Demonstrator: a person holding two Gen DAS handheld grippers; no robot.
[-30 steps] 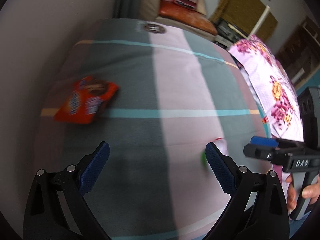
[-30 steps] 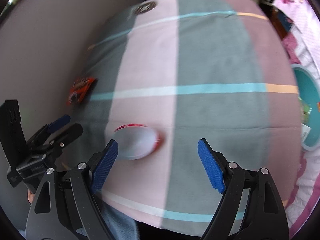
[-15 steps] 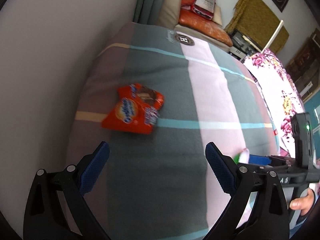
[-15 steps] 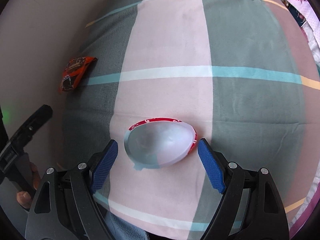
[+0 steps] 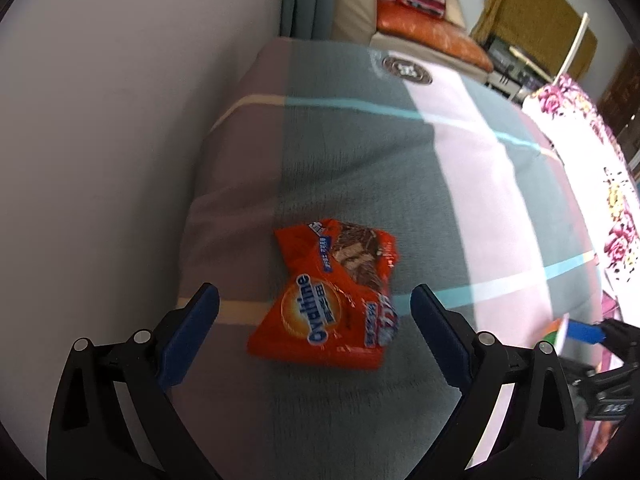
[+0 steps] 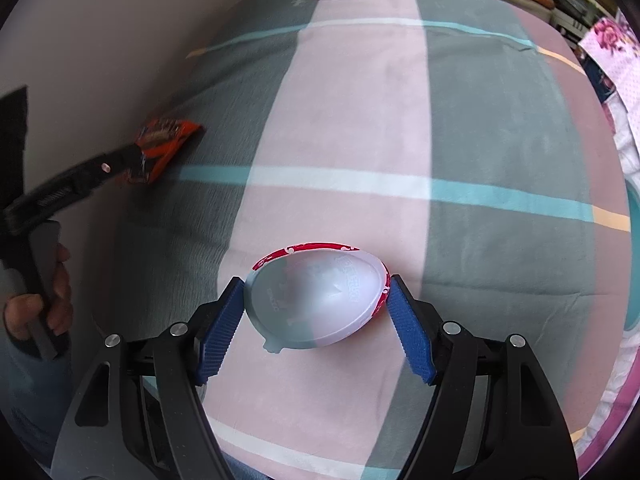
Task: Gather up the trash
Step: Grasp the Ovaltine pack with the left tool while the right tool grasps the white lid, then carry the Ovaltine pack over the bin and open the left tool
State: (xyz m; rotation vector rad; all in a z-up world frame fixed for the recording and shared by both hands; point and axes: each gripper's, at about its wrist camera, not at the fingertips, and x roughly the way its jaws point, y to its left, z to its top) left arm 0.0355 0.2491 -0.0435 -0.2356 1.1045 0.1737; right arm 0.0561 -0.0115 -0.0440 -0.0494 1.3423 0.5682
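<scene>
Left wrist view: your left gripper (image 5: pixel 314 322) stands spread wide over the striped blanket (image 5: pixel 460 184), its blue pads clear on either side of the orange snack wrapper (image 5: pixel 332 300) with nothing pinched. The wrapper lies flat and crumpled near the blanket's left edge, close to the wall (image 5: pixel 120 140), with its lower part between the pads and the rest ahead of them. Risk here — a thin, flat wrapper on soft cloth gives the pads little to bite, so if you close from this position you may gather blanket pile along with it or slide over the foil. Right wrist view: your right gripper (image 6: pixel 316 312) has just been closing, and the white plastic cup lid with a red rim (image 6: pixel 320 300) sits between the jaws near the blanket's near edge. Both pads appear to touch its rim, though I judge the hold barely seated. The lid is a shallow dome lying hollow side up — a squeeze across its springy rim could make it pop upward or skid out forward, and the pad tips catch only its widest part. In the same view your left hand (image 6: pixel 38 312) and its gripper reach the wrapper at the far left, well apart from the lid, so the two tools should not collide.
</scene>
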